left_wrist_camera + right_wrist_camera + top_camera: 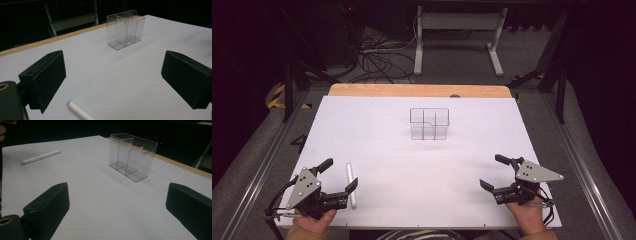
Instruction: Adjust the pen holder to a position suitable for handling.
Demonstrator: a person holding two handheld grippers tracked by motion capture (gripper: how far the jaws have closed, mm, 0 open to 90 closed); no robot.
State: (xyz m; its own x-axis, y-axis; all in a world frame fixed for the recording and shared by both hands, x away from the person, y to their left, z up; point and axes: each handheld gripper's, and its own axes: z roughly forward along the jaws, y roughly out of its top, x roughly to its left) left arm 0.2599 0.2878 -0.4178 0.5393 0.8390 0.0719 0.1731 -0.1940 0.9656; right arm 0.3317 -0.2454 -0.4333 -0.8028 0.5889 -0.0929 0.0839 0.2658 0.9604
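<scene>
A clear plastic holder (429, 124) with several compartments stands upright and empty at the middle of the white table top; it is also in the left gripper view (126, 29) and the right gripper view (132, 156). A white marker (350, 184) lies flat near the front left, between the jaws of my left gripper (340, 174), which is open. Its tip (76, 109) shows low between those jaws. My right gripper (495, 171) is open at the front right with nothing between its jaws. From there the marker (40, 157) lies far off to the left.
The white board (412, 165) lies on a wooden table whose far edge (419, 90) shows behind it. Beyond stand a white table frame (457, 35) and cables (377, 57) on the dark floor. Metal rails (257, 170) run along both sides.
</scene>
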